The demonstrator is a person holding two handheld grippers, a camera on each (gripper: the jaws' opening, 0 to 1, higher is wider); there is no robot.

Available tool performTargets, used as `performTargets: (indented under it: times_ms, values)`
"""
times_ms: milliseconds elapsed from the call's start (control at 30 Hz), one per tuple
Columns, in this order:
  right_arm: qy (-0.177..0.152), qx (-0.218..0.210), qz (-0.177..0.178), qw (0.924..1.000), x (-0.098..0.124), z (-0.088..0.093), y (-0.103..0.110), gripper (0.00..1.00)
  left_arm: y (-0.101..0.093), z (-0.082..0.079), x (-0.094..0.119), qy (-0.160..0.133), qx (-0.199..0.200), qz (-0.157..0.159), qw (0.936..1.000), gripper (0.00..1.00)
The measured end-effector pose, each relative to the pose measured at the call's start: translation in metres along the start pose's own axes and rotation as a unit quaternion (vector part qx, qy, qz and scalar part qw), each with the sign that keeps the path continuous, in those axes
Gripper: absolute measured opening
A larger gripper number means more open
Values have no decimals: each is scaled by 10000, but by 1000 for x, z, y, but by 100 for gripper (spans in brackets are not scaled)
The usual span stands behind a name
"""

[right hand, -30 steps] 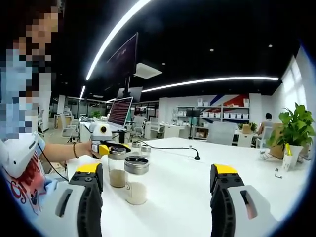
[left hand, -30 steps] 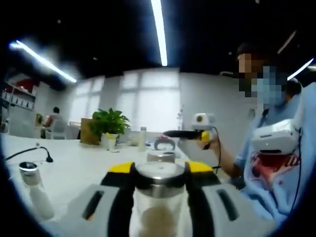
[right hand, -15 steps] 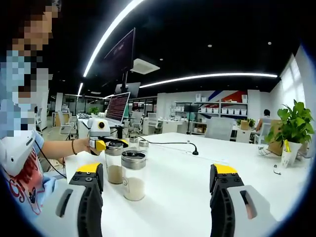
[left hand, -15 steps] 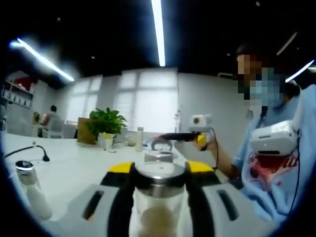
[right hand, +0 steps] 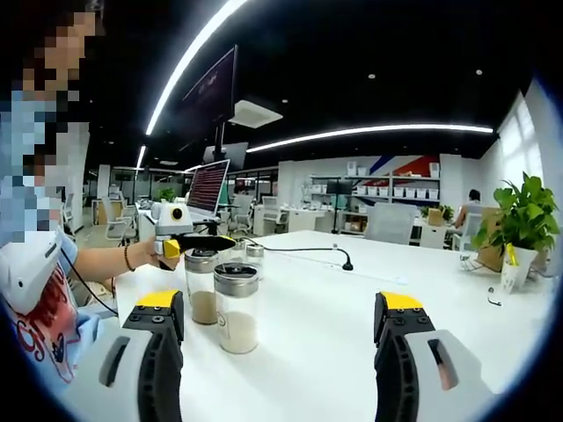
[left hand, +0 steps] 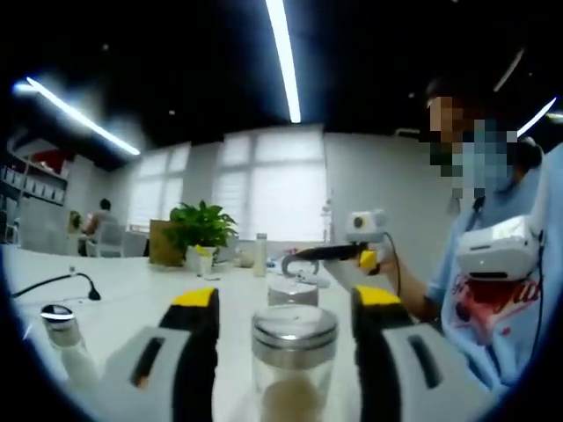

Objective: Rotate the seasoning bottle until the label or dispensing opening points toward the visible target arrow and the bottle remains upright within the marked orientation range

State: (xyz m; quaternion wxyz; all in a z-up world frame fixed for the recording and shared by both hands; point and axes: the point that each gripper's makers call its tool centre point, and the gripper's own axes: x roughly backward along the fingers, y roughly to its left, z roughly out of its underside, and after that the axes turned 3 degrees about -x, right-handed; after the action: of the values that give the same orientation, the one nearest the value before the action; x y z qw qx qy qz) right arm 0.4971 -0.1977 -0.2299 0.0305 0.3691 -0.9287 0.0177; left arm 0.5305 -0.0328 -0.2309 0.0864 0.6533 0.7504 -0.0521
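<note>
An open-plan office with long ceiling light strips surrounds a broad white table. A green potted plant stands at the table's far edge, and a black gooseneck microphone lies farther along the table.

In the left gripper view, the left gripper, grey with yellow-tipped black jaws, frames a clear glass seasoning bottle with a brushed metal lid, pale powder in its base. The jaws stand parted, a gap visible on each side of the lid, so the bottle is released and stands upright on the table. A second glass bottle with a metal lid stands just behind it, and a slim white shaker with a dark cap stands off to one side.

In the right gripper view, the right gripper has its jaws wide apart over bare table, grasping nothing.

No target arrow or orientation marking can be made out, and the bottle's label or opening direction cannot be told. Judging from the released grip and the upright bottle, the turn may be finished or paused; alignment cannot be confirmed.
</note>
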Motion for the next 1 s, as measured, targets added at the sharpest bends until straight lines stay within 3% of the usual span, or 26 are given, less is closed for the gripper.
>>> performTargets:
  times_ms: [100,233,467,1000]
  values:
    - [31,-4,2,10000,0,1,0,92,5,2,0,162,78,-240,9995,63]
    - [32,5,29,10000,1,1,-1,92,10,-3,2,133,221,-448,9987,62]
    - [148,-20,-11,9999,-1,5,0,92,5,-15,7,171,30,-695,9974,62]
    - [152,28,11,9999,1,4,-1,92,-18,-29,27,438,-162,-898,9949,62]
